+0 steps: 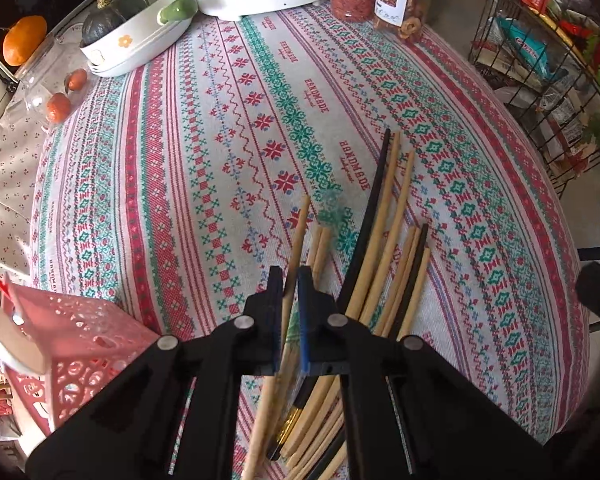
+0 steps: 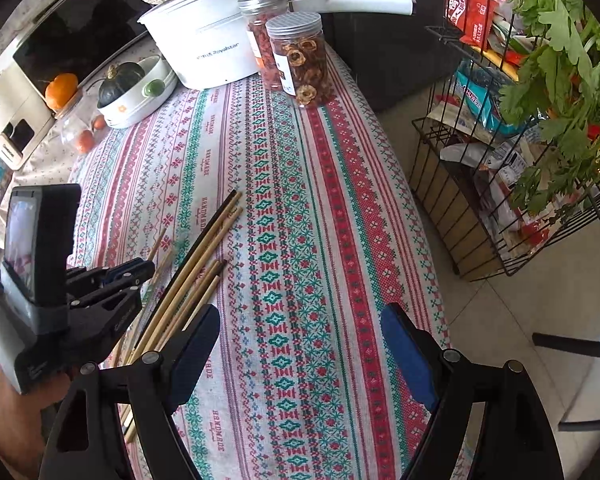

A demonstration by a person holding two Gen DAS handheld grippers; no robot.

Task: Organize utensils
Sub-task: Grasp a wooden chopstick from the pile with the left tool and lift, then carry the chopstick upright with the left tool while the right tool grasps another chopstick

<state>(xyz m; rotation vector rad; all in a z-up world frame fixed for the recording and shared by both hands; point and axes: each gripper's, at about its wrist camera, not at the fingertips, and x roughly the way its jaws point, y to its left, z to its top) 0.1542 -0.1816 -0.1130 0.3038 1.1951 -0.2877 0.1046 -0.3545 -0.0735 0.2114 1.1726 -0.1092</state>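
While the left gripper sits low centre in its own view, its fingers are seen nearly closed, clamped on a single bamboo chopstick that runs up between the blue pads. The remaining chopsticks, bamboo and black mixed, are fanned on the tablecloth just right of the gripper, lower centre of the frame. A pink perforated basket is seen lower left.

In the right wrist view, the right gripper is held wide apart, nothing gripped or touched, above the cloth; the chopstick pile lies centre left, beside its left finger.

"HANDMADE" is repeated along the cloth stripes. "Royalstar" is printed on the white cooker at upper centre. Labels on the two jars cannot be read.
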